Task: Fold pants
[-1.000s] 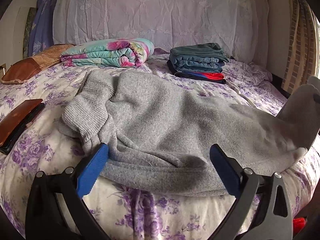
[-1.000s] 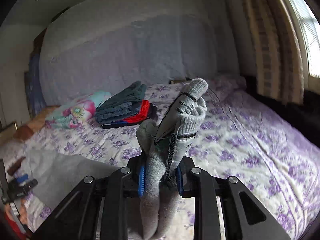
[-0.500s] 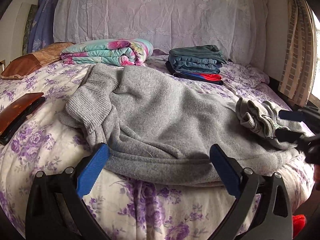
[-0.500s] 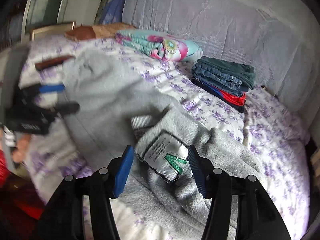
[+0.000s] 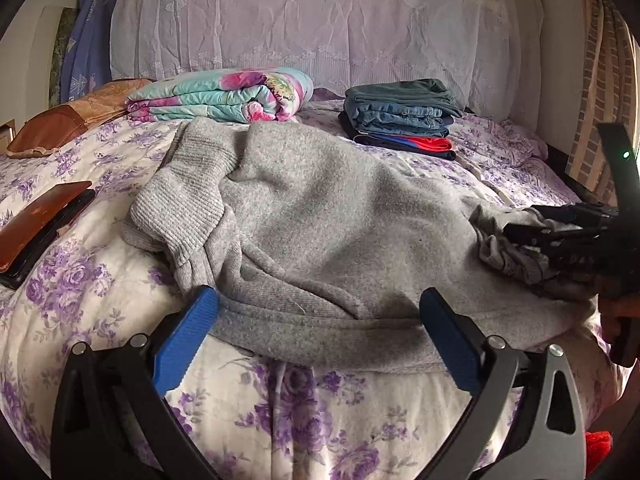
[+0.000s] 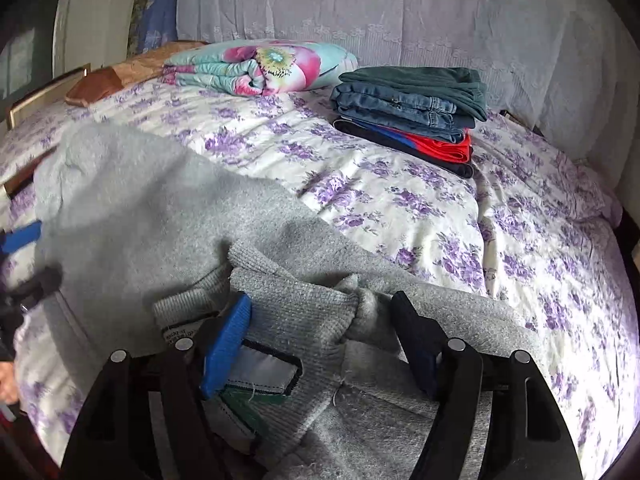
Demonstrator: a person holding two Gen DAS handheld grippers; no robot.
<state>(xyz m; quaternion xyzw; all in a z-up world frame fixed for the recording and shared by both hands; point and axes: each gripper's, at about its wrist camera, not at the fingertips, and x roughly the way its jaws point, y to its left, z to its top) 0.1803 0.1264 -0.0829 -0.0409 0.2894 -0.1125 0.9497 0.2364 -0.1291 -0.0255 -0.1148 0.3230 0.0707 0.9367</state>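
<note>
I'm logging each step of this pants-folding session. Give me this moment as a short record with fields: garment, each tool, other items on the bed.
garment: grey pants, spread across the floral bedspread, one end bunched at the right
left tool: open, at the near edge of the pants, gripping nothing
right tool: jaws have just been opening; ribbed fabric and a label lie between them, pads not pressing
folded stack: jeans and other clothes, near the headboard
rolled blanket: floral, left of the stack
brown case: at the left edge
</note>
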